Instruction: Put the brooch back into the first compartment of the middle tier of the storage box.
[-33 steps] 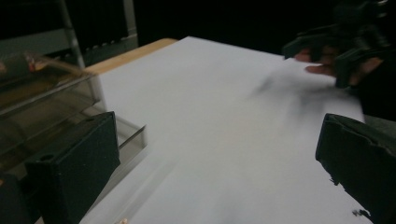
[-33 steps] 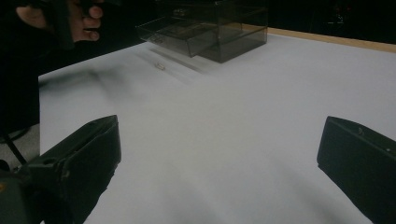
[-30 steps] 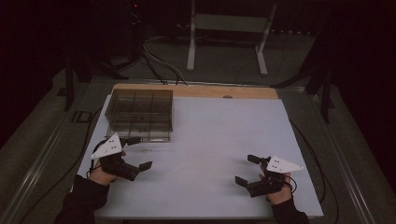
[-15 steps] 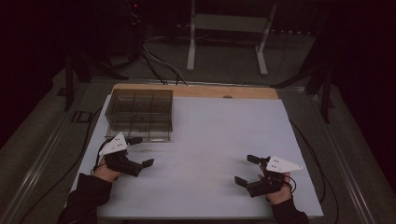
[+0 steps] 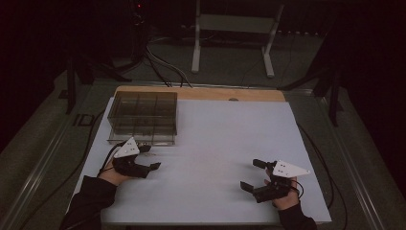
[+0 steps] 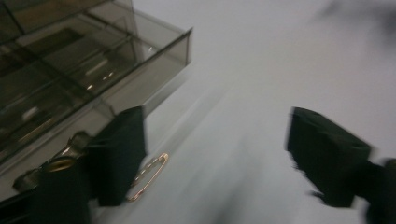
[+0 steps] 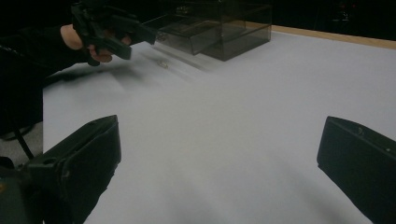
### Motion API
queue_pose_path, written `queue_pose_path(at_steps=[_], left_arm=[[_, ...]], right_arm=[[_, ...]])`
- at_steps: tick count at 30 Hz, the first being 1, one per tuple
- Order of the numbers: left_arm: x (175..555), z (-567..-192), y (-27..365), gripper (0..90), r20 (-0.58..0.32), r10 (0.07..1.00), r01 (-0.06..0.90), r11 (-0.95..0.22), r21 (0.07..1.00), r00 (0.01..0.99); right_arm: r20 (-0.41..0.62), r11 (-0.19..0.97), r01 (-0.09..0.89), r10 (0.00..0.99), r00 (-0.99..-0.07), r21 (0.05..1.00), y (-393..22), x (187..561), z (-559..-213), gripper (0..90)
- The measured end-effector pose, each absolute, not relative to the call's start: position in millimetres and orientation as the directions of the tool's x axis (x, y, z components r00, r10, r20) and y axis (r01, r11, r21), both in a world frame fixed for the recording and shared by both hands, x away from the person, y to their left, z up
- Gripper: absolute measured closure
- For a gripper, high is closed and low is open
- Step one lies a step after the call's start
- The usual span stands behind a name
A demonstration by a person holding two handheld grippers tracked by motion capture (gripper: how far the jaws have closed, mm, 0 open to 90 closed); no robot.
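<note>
Nearest the person, the right gripper (image 5: 256, 176) rests low on the white table (image 5: 220, 143) with its jaws wide apart and nothing between them, well away from the work. Across at the other side, the left gripper (image 5: 148, 158) sits just in front of the smoky clear box (image 5: 142, 117), and its jaws have just been closing in, though they stand apart and clamp nothing yet. In the left gripper view a small gold safety pin (image 6: 149, 176) lies flat on the table, just beside the inner edge of one jaw, so it sits off to one side of the gap rather than centred. Its long axis runs slantwise, roughly along the box's front edge. The left hand is by far the nearer, so I'd judge the pickup falls to it, after a small sideways shift.
</note>
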State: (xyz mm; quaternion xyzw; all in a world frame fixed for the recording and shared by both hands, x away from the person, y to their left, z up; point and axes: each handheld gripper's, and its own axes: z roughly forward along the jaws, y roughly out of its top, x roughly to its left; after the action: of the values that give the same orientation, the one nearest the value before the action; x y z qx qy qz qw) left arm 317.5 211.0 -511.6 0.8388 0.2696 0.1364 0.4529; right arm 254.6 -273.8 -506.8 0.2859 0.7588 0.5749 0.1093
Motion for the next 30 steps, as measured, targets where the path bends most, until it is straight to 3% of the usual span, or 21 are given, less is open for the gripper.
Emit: queue_pose_path(at_steps=[11,17,30], left_arm=[[328.3,-523.7,208.2,46.8,0.089,0.617,0.345,-0.546,0.763,0.782],[337.1,-528.8,205.7,52.3,0.122,0.616,0.347,-0.583,0.735,0.778],[349.5,-529.8,210.6,73.4,0.025,0.622,0.419,-0.557,0.717,0.783]], right_arm=[[0.164,0.175,0.309,0.560,-0.812,0.935,-273.4,254.8,-506.9,0.0],[0.163,0.178,0.310,0.559,-0.813,0.934,-273.0,254.8,-507.0,0.0],[0.171,0.173,0.315,0.556,-0.813,0.933,-273.4,255.4,-507.3,0.0]])
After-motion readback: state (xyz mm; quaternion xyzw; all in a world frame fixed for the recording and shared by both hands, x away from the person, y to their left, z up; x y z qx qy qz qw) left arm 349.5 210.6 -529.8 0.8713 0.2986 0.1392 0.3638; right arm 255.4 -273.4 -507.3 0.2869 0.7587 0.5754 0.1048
